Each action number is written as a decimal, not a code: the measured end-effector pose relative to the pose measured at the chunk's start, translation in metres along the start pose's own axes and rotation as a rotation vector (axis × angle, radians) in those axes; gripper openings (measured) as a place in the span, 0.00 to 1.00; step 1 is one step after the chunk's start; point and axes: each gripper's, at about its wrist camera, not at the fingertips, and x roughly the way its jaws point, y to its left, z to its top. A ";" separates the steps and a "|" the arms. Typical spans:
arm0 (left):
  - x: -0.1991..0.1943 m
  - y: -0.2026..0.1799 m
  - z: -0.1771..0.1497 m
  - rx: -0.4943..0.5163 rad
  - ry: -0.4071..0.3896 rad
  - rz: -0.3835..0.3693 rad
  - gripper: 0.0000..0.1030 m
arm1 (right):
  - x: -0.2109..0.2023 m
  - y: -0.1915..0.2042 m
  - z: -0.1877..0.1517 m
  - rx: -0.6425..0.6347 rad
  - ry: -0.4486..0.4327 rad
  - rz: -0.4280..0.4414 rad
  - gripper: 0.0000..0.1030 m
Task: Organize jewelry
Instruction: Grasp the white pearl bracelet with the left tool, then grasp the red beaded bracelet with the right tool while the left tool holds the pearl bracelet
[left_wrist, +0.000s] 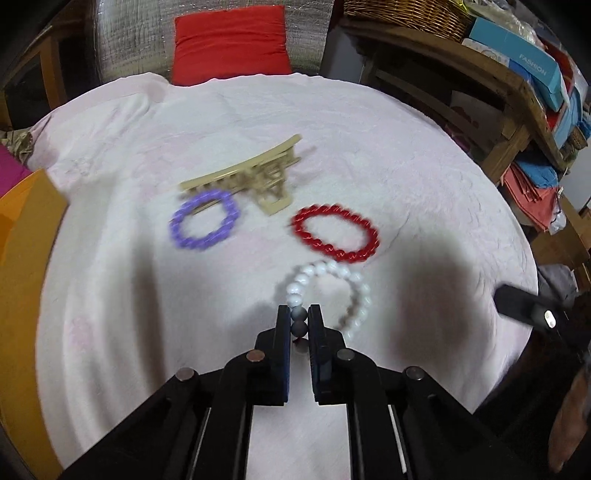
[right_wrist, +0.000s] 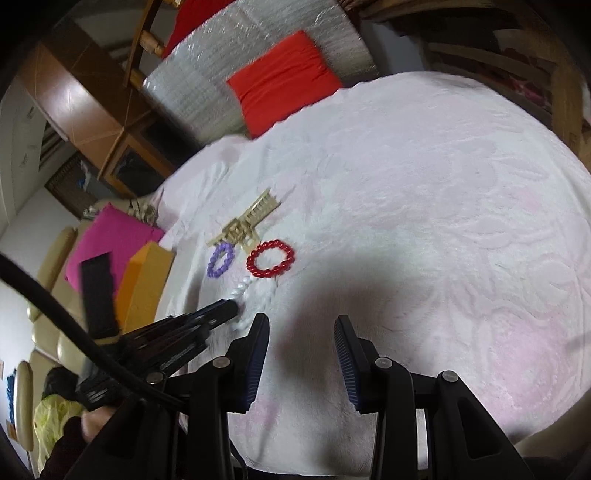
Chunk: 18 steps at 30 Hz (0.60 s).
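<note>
My left gripper (left_wrist: 299, 314) is shut on the near side of a white bead bracelet (left_wrist: 332, 284), two of its beads pinched between the pads; the rest of the loop lies on the pale pink cloth (left_wrist: 424, 177). Beyond it lie a red spiral bracelet (left_wrist: 336, 234), a purple spiral bracelet (left_wrist: 203, 225) and a gold claw hair clip (left_wrist: 255, 177). In the right wrist view my right gripper (right_wrist: 301, 325) hovers open over bare cloth (right_wrist: 443, 221), with nothing between its fingers. To its left are the left gripper (right_wrist: 231, 306), the white bracelet (right_wrist: 255, 291), red bracelet (right_wrist: 271, 258), purple bracelet (right_wrist: 220, 260) and clip (right_wrist: 247, 221).
An orange box (left_wrist: 26, 258) stands at the cloth's left edge, with a magenta cushion (right_wrist: 107, 236) behind it. A red cushion (left_wrist: 231, 44) leans against a silver padded backrest at the far side. Wooden shelves (left_wrist: 480, 66) with boxes and a basket stand on the right.
</note>
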 end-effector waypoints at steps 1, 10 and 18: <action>-0.002 0.005 -0.002 -0.007 0.001 0.001 0.09 | 0.006 0.004 0.002 -0.012 0.016 -0.004 0.38; -0.036 0.038 -0.021 -0.033 -0.042 0.034 0.09 | 0.056 0.050 0.028 -0.134 0.060 -0.076 0.64; -0.051 0.061 -0.029 -0.076 -0.062 0.043 0.09 | 0.110 0.090 0.034 -0.368 0.078 -0.242 0.64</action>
